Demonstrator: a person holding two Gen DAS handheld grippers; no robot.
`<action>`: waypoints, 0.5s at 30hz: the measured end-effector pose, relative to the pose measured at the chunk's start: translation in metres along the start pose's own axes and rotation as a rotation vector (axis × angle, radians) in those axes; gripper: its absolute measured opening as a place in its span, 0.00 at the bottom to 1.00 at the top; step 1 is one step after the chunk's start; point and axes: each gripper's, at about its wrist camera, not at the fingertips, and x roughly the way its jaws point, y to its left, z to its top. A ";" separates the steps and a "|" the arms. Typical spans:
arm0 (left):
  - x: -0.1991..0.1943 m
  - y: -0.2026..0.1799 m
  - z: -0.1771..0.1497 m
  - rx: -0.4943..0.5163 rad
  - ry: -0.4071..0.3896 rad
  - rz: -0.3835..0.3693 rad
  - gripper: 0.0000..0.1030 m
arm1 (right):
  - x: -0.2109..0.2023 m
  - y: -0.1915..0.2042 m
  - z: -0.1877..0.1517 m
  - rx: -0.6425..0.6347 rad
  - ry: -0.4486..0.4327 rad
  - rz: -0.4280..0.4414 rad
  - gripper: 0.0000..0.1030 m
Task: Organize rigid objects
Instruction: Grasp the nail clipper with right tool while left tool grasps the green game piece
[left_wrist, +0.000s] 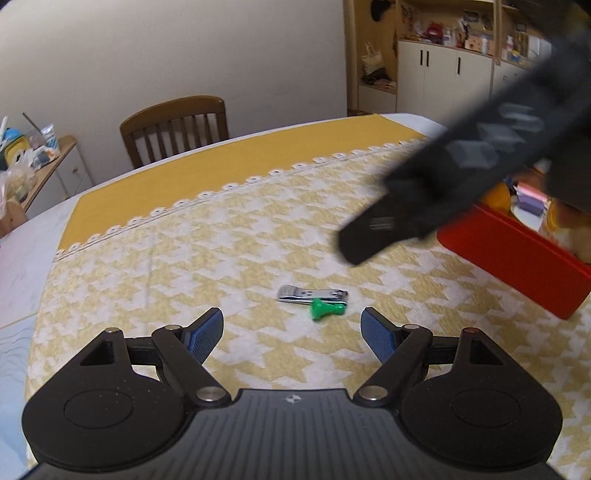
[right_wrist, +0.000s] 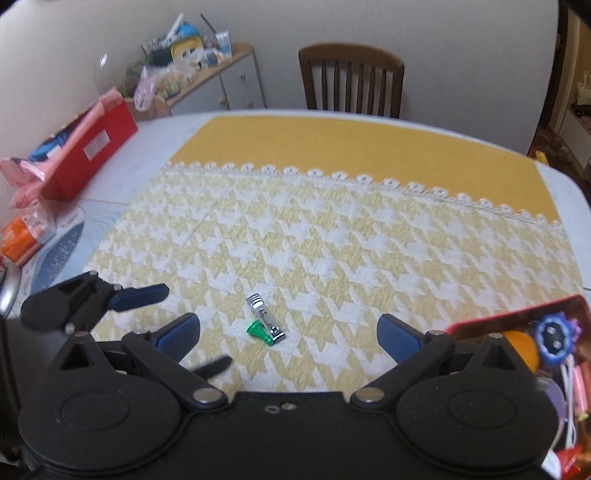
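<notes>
Just ahead of both wide, empty claws, left gripper (left_wrist: 291, 332) and right gripper (right_wrist: 288, 334), lie nail clipper (left_wrist: 312, 295) touching green pin (left_wrist: 323, 309); the reach is in hand, next lower, centre, close.

We see a white table (right_wrist: 147, 155) spread with a yellow cloth (right_wrist: 332, 147) and, over it, a yellow-and-white houndstooth cloth (right_wrist: 332, 240) edged in lace. On the houndstooth cloth lie a metal nail clipper (right_wrist: 265, 318) and a green pushpin (right_wrist: 259, 330), touching. A red box (left_wrist: 517, 266) sits at its edge; another red box (right_wrist: 92, 147) rests on bare tabletop.
</notes>
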 end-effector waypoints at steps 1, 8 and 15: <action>0.004 -0.003 0.000 0.004 0.003 0.004 0.79 | 0.007 0.000 0.002 0.004 0.016 0.001 0.97; 0.024 -0.018 -0.004 0.007 0.021 -0.014 0.79 | 0.054 0.005 0.014 -0.026 0.126 0.005 0.79; 0.033 -0.024 -0.004 0.008 0.015 0.000 0.68 | 0.080 0.012 0.020 -0.071 0.184 0.036 0.56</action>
